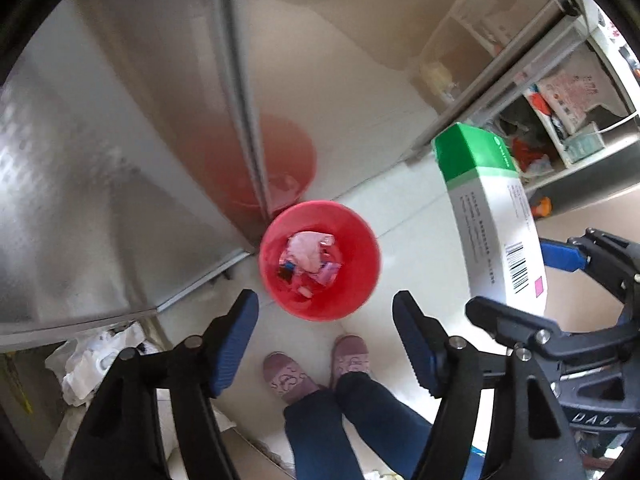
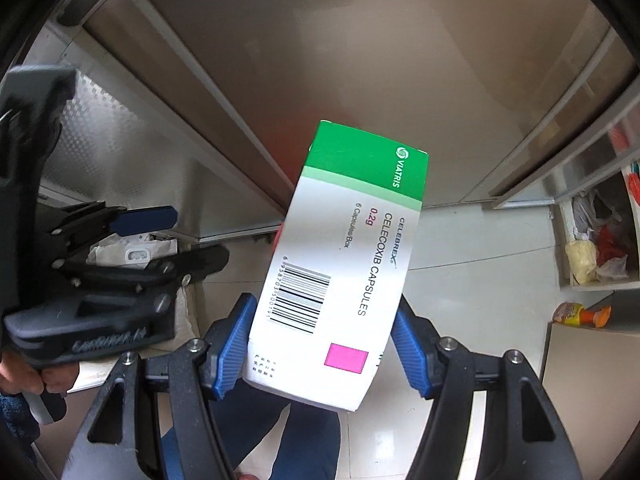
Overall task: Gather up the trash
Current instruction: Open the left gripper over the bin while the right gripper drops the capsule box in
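Two grippers hang over a round red plastic waste bin [image 1: 319,259] that stands on the pale tiled floor [image 1: 420,216], tight against the corner of a brushed-steel cabinet [image 1: 120,140]. The left gripper [image 1: 326,346] stands spread with nothing between its blue ribbed pads [image 1: 236,344], and it looks almost straight down into the bin's mouth. The right gripper [image 2: 324,344] pinches a white cardboard medicine box with a green end band [image 2: 340,256], gripped by its lower part across its width, the green end pointing away from the jaws. In the left view the box sits to the right of the bin, not yet over it. To drop it cleanly, I would carry the right gripper across until the green end hangs inside the red rim, keep the box pointing downward, then part the pads so it falls lengthwise without catching the edge. The left gripper should stay clear of that path. The box looks intact and uncrushed, with sharp corners, a barcode, a pink square and dark lettering on its white face. The bin already holds crumpled pink and white wrappers [image 1: 310,254], with room left. The person's feet in mauve slippers [image 1: 316,368] stand just beside the bin.
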The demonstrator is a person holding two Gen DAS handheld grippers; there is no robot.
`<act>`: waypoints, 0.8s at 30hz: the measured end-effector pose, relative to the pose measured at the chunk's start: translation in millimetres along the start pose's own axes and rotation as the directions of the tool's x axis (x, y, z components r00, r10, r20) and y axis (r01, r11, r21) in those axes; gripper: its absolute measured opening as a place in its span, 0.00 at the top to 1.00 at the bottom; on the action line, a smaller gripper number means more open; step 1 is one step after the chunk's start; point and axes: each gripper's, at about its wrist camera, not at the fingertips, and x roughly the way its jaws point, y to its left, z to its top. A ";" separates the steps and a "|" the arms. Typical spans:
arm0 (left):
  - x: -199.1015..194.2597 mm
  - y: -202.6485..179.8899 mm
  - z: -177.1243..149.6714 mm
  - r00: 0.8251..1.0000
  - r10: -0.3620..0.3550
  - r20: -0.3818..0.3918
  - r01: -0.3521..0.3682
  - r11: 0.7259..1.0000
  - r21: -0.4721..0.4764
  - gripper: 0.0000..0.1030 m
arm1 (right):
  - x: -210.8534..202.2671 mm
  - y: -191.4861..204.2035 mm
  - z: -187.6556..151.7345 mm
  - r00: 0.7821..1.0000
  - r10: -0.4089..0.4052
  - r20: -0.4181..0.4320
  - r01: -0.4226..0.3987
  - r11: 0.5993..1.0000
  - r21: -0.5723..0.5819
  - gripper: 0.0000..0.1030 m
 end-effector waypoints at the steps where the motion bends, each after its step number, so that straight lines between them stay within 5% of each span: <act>1: 2.2 4.5 -1.1 1.000 0.000 -0.001 0.000 1.000 -0.016 0.30 | 2.8 1.6 1.4 1.000 0.003 -0.002 -0.003 1.000 -0.006 0.39; 3: 6.8 12.9 -2.9 1.000 -0.002 -0.004 0.002 0.999 -0.048 0.19 | 7.6 5.7 3.6 1.000 0.012 -0.010 -0.012 1.000 -0.013 0.39; 12: 27.1 37.9 -10.1 0.996 0.092 -0.005 -0.092 0.992 -0.088 0.00 | 43.1 13.8 6.7 0.998 0.025 -0.052 -0.028 0.998 -0.057 0.38; 24: 45.1 59.6 -20.8 0.995 0.089 -0.036 -0.092 0.989 -0.112 0.00 | 74.6 32.8 12.3 0.995 0.001 -0.099 -0.009 0.997 -0.079 0.37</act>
